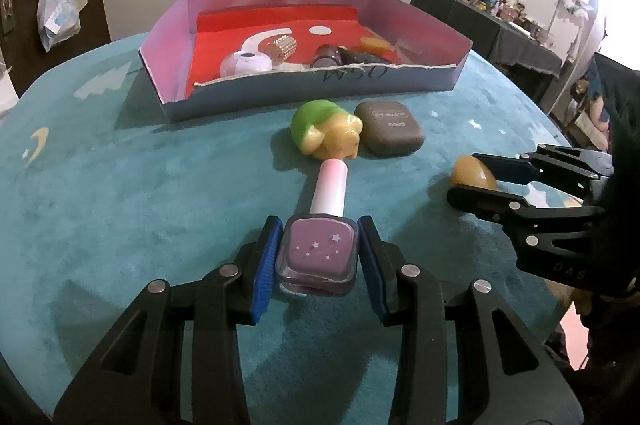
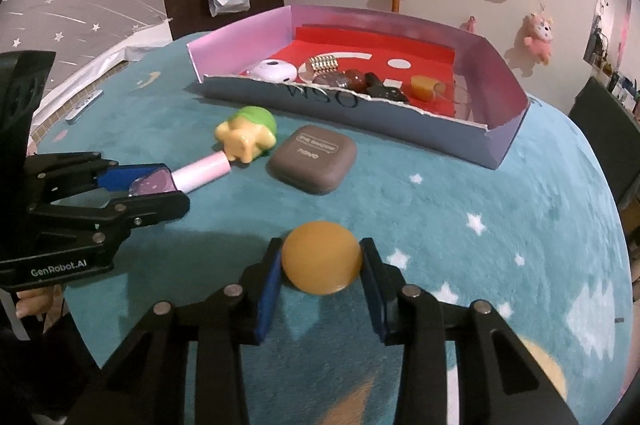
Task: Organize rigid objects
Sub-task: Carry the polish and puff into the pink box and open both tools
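My left gripper [image 1: 318,257] is shut on a purple nail polish bottle [image 1: 318,255] with a pink cap, lying on the teal cloth; it also shows in the right wrist view [image 2: 154,184]. My right gripper [image 2: 320,265] is shut on a round amber ball [image 2: 322,257], seen from the side in the left wrist view [image 1: 472,175]. A green and yellow toy [image 1: 326,135] and a grey compact case [image 1: 390,129] lie in front of the box [image 1: 320,85], whose red floor holds several small items.
The box [image 2: 400,121] stands at the back of the round teal-covered table [image 2: 500,225]. A small metal bar [image 2: 82,109] lies near the table's left edge. Plush toys and a green bag hang on the wall behind.
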